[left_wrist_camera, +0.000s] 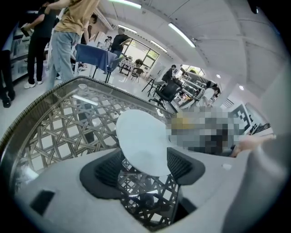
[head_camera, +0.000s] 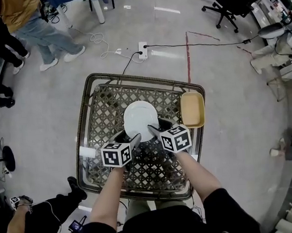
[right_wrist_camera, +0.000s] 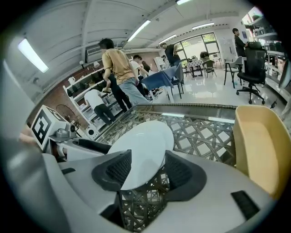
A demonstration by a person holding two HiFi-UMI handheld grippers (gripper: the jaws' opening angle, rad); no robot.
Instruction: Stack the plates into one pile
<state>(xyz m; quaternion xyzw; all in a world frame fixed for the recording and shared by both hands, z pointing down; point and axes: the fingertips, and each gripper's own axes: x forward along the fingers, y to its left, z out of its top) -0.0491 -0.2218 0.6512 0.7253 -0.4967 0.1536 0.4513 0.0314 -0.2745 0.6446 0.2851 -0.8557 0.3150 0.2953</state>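
A white plate (head_camera: 139, 120) lies in the middle of the glass-topped lattice table (head_camera: 92, 100). In the right gripper view a second white rim shows under this plate (right_wrist_camera: 141, 150), so it seems to lie on another one. My left gripper (head_camera: 135, 138) is at the plate's near-left rim and my right gripper (head_camera: 153, 130) at its near-right rim. In the left gripper view the plate (left_wrist_camera: 141, 136) reaches in between the widely parted jaws of that gripper (left_wrist_camera: 145, 161). The right gripper (right_wrist_camera: 145, 166) also stands wide, with the rim between its pads. A yellow rectangular dish (head_camera: 192, 109) sits at the table's right edge.
The yellow dish (right_wrist_camera: 257, 145) is close to the right of my right gripper. A power strip (head_camera: 142, 50) and its cables lie on the floor beyond the table. People stand at the far left (head_camera: 40, 31) and office chairs (head_camera: 233, 3) at the far right.
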